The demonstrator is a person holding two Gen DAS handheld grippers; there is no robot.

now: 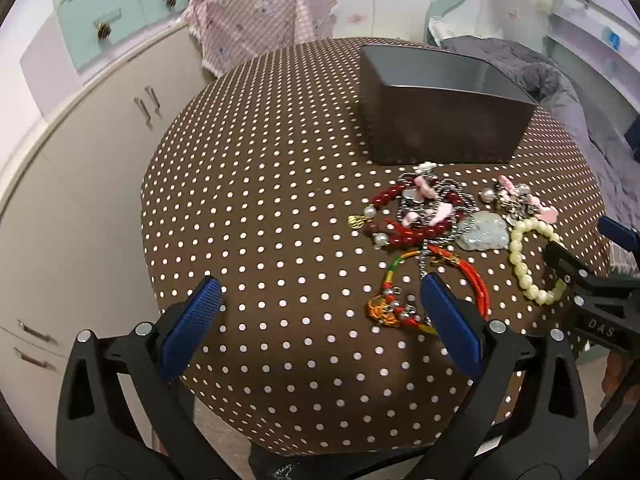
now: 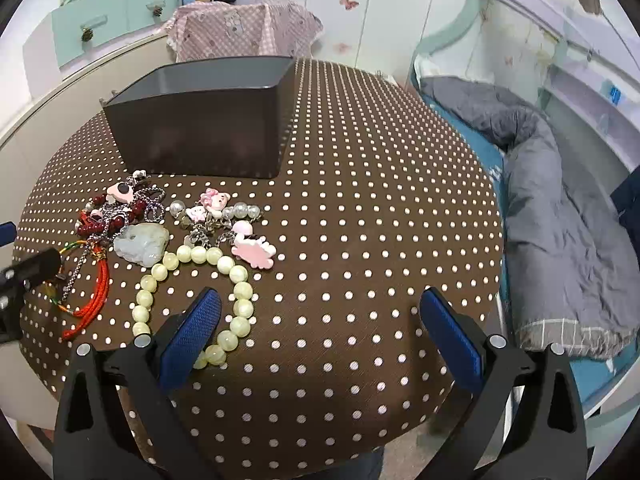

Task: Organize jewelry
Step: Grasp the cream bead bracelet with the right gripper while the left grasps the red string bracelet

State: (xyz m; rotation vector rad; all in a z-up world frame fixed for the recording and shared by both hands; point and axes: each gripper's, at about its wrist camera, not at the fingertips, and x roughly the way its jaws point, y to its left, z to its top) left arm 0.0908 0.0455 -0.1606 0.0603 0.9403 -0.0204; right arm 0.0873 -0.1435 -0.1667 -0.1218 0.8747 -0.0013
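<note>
A dark grey open box (image 1: 444, 120) (image 2: 200, 136) stands at the far side of a brown polka-dot table (image 1: 260, 220) (image 2: 360, 220). In front of it lies a jewelry pile: a dark red bead bracelet (image 1: 412, 232) (image 2: 100, 220), a pale jade pendant (image 1: 482, 232) (image 2: 140, 246), a pearl bracelet (image 1: 520, 264) (image 2: 240, 300), a red cord bracelet (image 1: 474, 280) (image 2: 94, 300), and pink charm pieces (image 1: 520, 198) (image 2: 252, 250). My left gripper (image 1: 320, 300) is open and empty, left of the pile. My right gripper (image 2: 320, 312) is open and empty; its left finger sits inside the pearl loop.
A white cabinet (image 1: 80, 160) stands left of the table. A pink checked cloth (image 1: 256, 24) (image 2: 240, 28) covers something behind it. A bed with a grey quilt (image 2: 560, 220) lies to the right. The right gripper shows at the left wrist view's right edge (image 1: 592, 292).
</note>
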